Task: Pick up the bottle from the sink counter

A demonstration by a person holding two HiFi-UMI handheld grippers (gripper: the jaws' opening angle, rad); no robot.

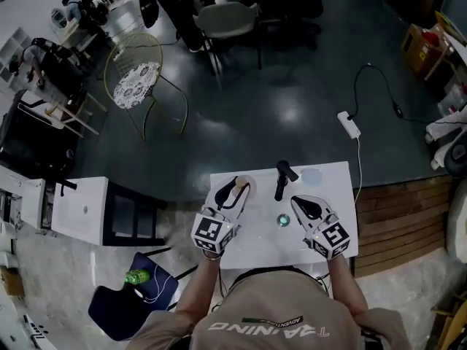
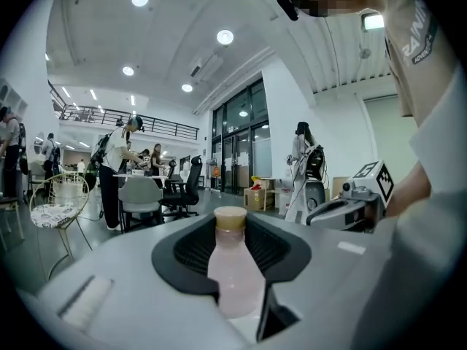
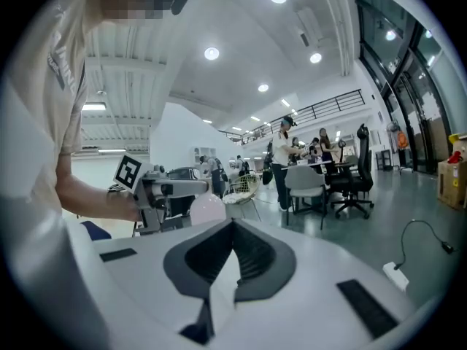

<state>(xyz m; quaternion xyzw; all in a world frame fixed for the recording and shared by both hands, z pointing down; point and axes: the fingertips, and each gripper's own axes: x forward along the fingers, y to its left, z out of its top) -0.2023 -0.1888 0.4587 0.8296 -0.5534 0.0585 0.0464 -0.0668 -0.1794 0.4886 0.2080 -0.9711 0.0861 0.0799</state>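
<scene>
Left gripper (image 2: 233, 228) clamped on pale pink bottle (image 2: 235, 272), tan cap showing between jaws. Right gripper (image 3: 232, 233) pressed together, empty, over white tabletop (image 1: 257, 248).

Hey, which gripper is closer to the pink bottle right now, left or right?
Left. The left gripper has the bottle clamped between its jaws, cap pointing away from it. The right gripper is off to the bottle's right, apart from it, jaws together on nothing.
</scene>
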